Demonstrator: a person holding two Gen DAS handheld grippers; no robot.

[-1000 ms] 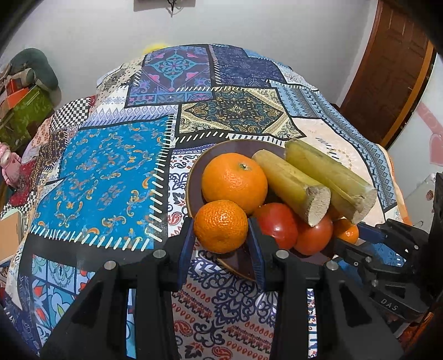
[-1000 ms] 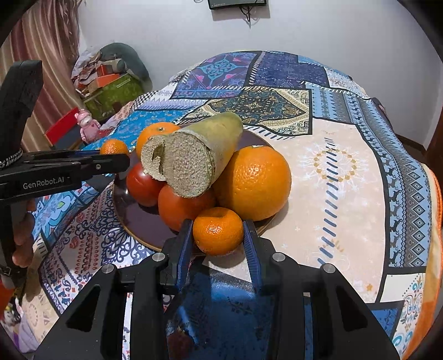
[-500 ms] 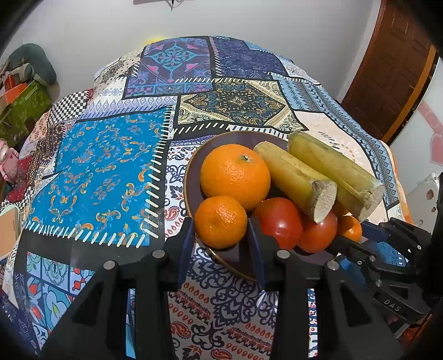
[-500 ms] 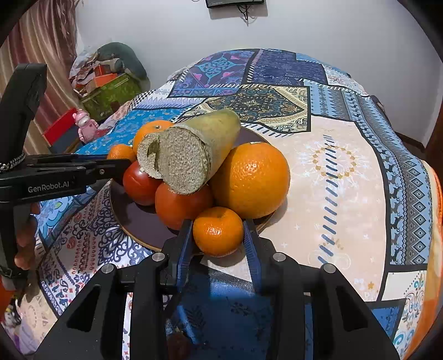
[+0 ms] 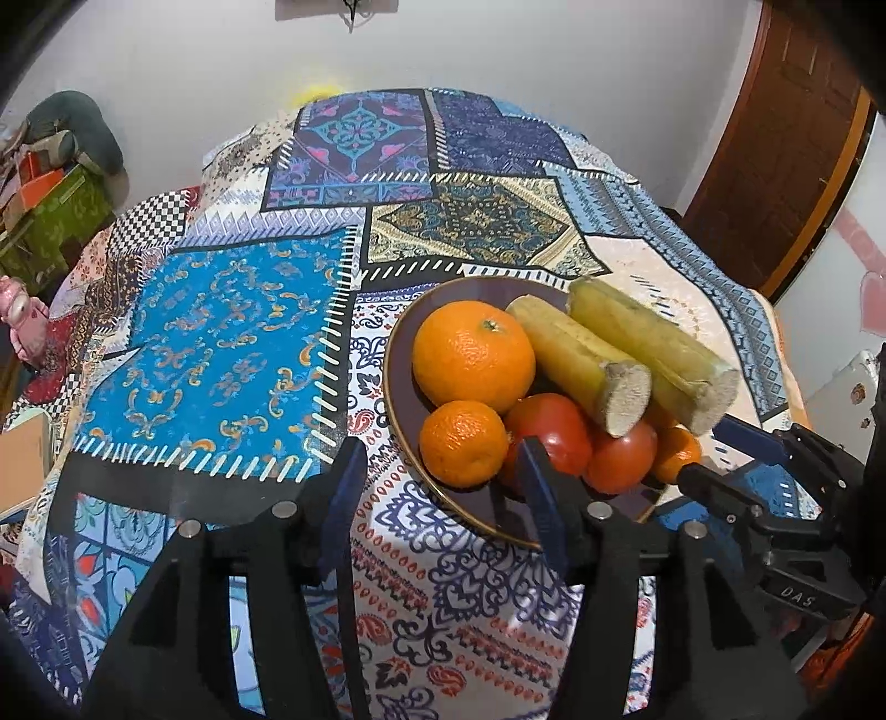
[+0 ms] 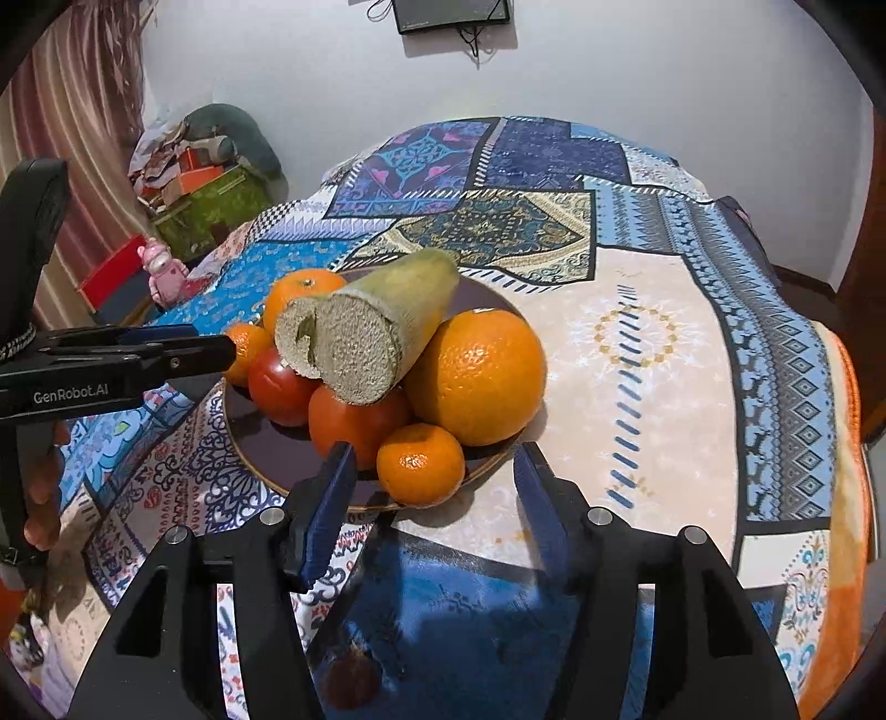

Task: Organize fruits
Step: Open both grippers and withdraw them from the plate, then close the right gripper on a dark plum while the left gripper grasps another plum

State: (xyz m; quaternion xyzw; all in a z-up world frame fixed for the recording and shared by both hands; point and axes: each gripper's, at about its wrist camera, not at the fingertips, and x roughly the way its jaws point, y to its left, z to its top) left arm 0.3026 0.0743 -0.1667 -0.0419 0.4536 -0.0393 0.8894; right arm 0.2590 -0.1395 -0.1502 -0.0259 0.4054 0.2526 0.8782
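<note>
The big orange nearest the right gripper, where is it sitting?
In the right wrist view the big orange sits on the plate's right side, beside the cut cane, behind a small tangerine.

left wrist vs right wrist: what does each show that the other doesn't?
Only left wrist: the brown door and both sugarcane pieces lying side by side along their length.
Only right wrist: the striped curtain, the wall screen, and a hand holding the left gripper's handle.
Both: the plate of fruit on the patchwork cloth, and each gripper, left gripper and right gripper, opening around a small mandarin.
</note>
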